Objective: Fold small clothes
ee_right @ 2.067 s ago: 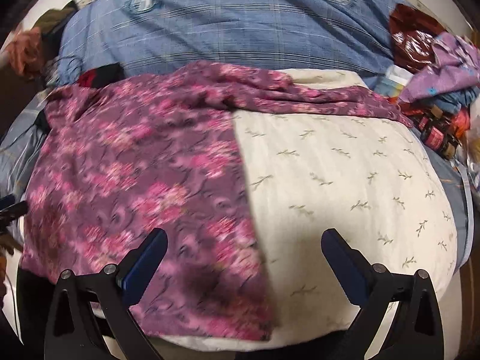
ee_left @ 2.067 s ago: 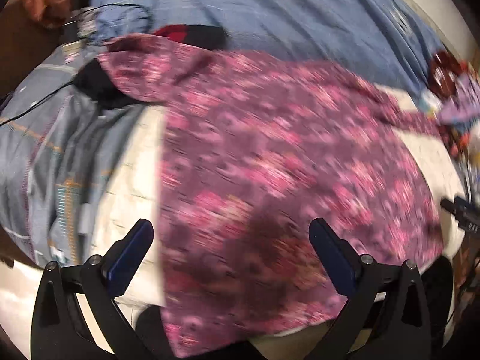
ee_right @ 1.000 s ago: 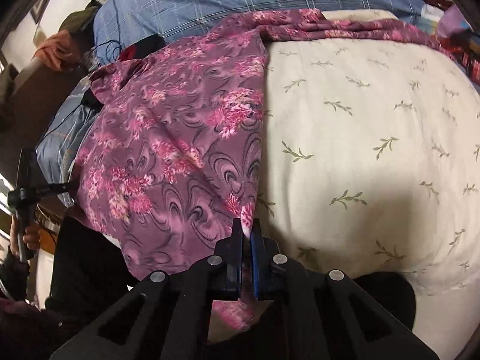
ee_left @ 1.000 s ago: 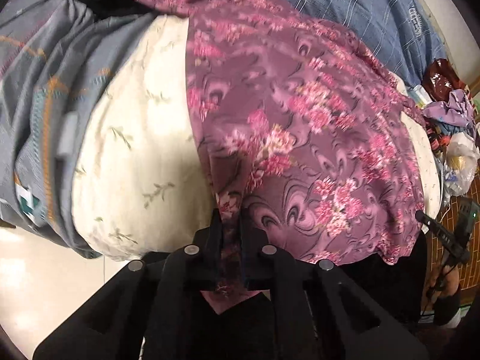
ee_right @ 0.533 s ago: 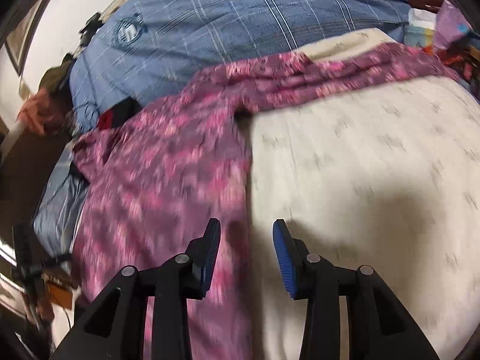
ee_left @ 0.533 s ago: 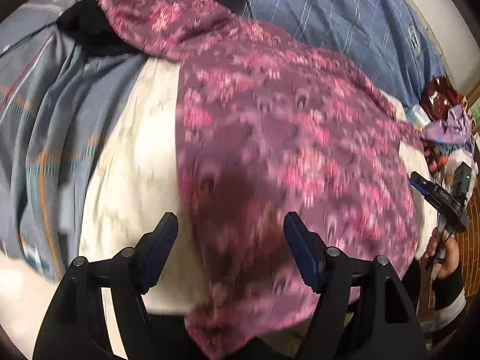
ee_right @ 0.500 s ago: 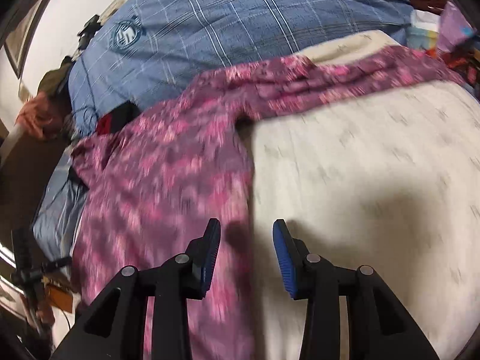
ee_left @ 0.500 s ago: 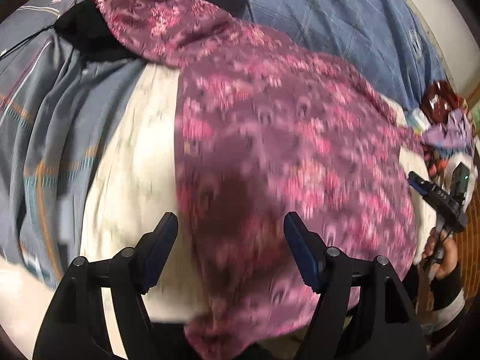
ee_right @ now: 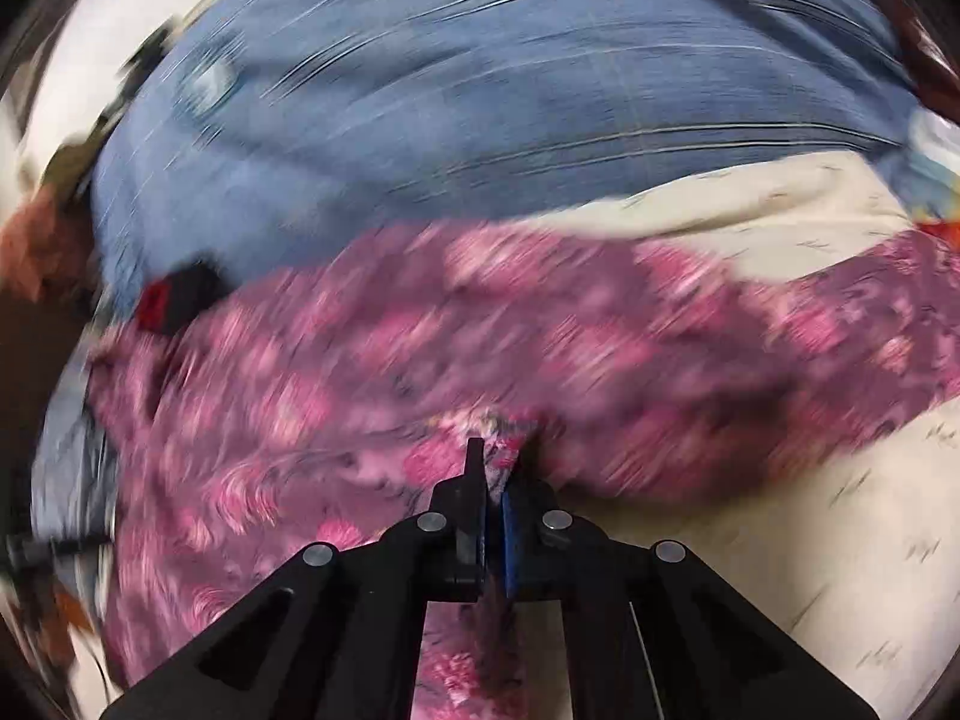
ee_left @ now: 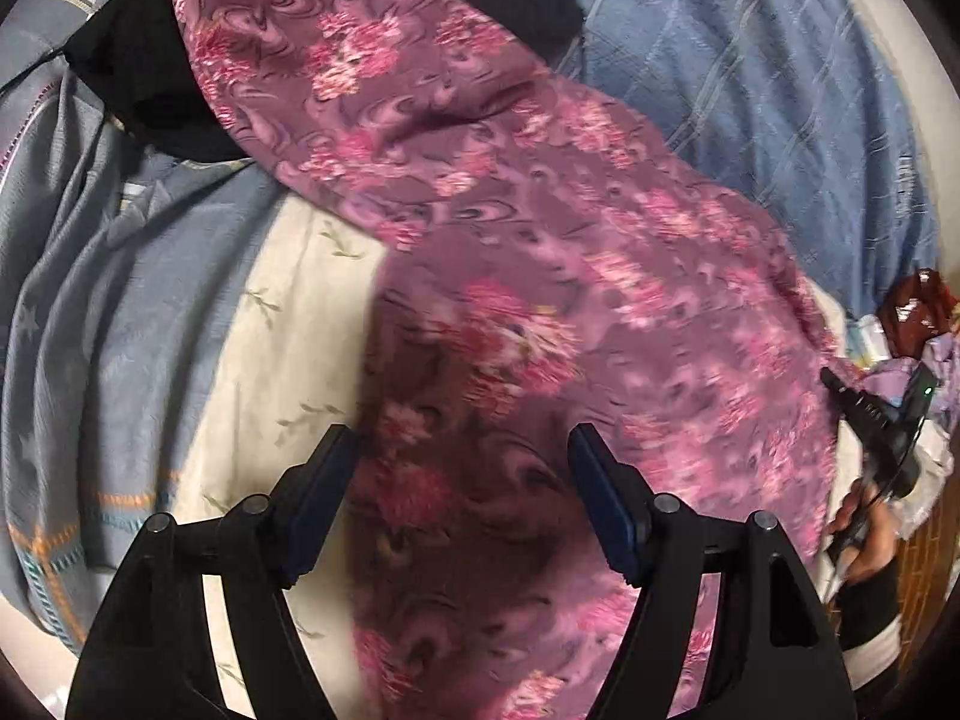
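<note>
In the right wrist view the purple floral garment (ee_right: 540, 348) and the blue checked blanket (ee_right: 480, 90) are smeared by motion blur, their patterns unreadable

Bare cream pillow (ee_left: 282, 360) lies open left of the floral cloth (ee_left: 540, 276). A black garment (ee_left: 144, 84) crowds the far left, and clutter (ee_left: 918, 324) blocks the right edge.

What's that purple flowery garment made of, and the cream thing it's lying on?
The purple floral garment looks like thin, slightly silky woven fabric, perhaps a synthetic: it drapes limply, has a faint sheen, and bunches where the right hand-held gripper pinches it. The cream cover under it looks like matte cotton with small printed sprigs, over something padded; I can't be sure of either.
</note>
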The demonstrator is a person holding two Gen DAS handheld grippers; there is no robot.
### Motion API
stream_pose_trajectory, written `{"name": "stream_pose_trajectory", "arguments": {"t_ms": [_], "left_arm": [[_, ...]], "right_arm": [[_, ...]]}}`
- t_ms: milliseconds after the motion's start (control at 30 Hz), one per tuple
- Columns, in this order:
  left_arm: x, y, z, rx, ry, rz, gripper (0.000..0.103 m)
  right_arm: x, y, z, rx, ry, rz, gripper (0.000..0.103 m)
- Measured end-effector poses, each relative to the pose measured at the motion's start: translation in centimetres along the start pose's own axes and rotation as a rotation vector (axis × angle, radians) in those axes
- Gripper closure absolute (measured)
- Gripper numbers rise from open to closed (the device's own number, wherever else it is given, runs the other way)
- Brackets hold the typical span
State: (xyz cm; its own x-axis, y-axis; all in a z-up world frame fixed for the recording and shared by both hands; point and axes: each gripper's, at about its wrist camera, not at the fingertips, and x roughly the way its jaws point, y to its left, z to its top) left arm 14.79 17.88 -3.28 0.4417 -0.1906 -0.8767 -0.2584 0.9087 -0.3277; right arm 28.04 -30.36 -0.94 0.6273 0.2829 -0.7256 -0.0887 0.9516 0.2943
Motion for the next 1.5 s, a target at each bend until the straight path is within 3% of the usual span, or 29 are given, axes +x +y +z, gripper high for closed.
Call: {"name": "stream_pose_trajectory", "arguments": {"t_ms": [67, 133, 200, 333, 367, 433, 533, 567, 600, 633, 767, 900, 967, 1033, 1133, 1233, 1333, 1367, 1400, 1467, 1500], "left_arm": [[0.1, 0.5, -0.2, -0.011, 0.016, 0.007, 0.030], [-0.9, 0.9, -1.1, -0.004, 0.016, -0.023, 0.030], [-1.8, 1.1, -2.6, 0.022, 0.020, -0.059, 0.030], [-2.6, 1.2, -6.7, 0.066, 0.056, -0.106, 0.030], [-2.5, 1.1, -7.6, 0.070, 0.065, -0.114, 0.030], [-2.7, 0.6, -9.4, 0.101, 0.050, -0.105, 0.030], [-3.3, -1.0, -11.0, 0.177, 0.017, -0.033, 0.030], [-3.3, -1.5, -11.4, 0.184, 0.017, -0.022, 0.030], [-3.4, -1.7, -11.5, 0.188, 0.021, -0.022, 0.030], [-3.5, -2.1, -11.6, 0.192, 0.027, -0.024, 0.030], [-5.5, -3.1, -12.3, 0.209, -0.016, -0.028, 0.030], [-3.6, -3.1, -13.1, 0.250, 0.043, 0.111, 0.030], [-3.9, -2.8, -13.4, 0.227, 0.057, 0.067, 0.030], [-5.3, -3.4, -13.2, 0.219, 0.014, -0.001, 0.030], [-6.2, -5.4, -11.9, 0.240, -0.052, -0.040, 0.030], [-4.0, -6.9, -10.6, 0.210, -0.041, -0.074, 0.029], [-0.4, -7.5, -10.7, 0.193, 0.026, -0.042, 0.030], [0.0, -8.0, -11.1, 0.227, 0.000, -0.001, 0.027], [-0.4, -9.0, -11.7, 0.286, -0.028, 0.033, 0.025], [-0.6, -10.1, -12.1, 0.361, -0.008, 0.059, 0.025], [-0.8, -10.5, -12.1, 0.381, -0.006, 0.053, 0.025]], "right_arm": [[1.2, 0.2, 0.0, -0.036, 0.052, -0.035, 0.099], [0.5, 1.3, -0.6, -0.082, 0.037, -0.048, 0.092], [-1.7, 2.0, -2.1, -0.104, 0.022, 0.020, 0.090], [-6.1, 0.8, -7.3, -0.081, 0.047, 0.123, 0.061], [-7.1, 0.2, -9.0, -0.070, 0.061, 0.130, 0.060], [-8.5, -0.7, -12.4, -0.049, 0.084, 0.148, 0.060], [-10.2, -0.9, -16.3, -0.052, 0.069, 0.165, 0.061], [-10.8, -0.4, -17.1, -0.093, 0.056, 0.142, 0.067], [-11.0, 0.3, -17.6, -0.135, 0.052, 0.125, 0.094], [-11.1, 0.8, -17.8, -0.175, 0.063, 0.103, 0.101], [-13.8, -0.6, -16.3, -0.170, -0.040, 0.052, 0.101], [-11.4, -2.8, -16.1, -0.162, 0.065, -0.054, 0.102], [-12.4, -3.5, -15.9, -0.093, 0.055, -0.026, 0.099], [-14.5, -3.4, -15.4, -0.036, -0.006, 0.077, 0.096], [-16.2, -1.7, -14.5, -0.052, -0.074, 0.171, 0.092], [-14.4, 0.1, -14.1, -0.075, -0.068, 0.197, 0.085], [-9.9, 0.5, -15.5, -0.092, 0.036, 0.151, 0.083], [-8.5, 0.2, -16.1, -0.093, 0.078, 0.136, 0.084], [-9.1, 0.0, -16.1, -0.081, 0.027, 0.168, 0.085], [-9.3, -0.8, -14.9, -0.048, 0.071, 0.205, 0.083], [-9.9, -1.7, -13.8, -0.019, 0.050, 0.213, 0.083]]}}
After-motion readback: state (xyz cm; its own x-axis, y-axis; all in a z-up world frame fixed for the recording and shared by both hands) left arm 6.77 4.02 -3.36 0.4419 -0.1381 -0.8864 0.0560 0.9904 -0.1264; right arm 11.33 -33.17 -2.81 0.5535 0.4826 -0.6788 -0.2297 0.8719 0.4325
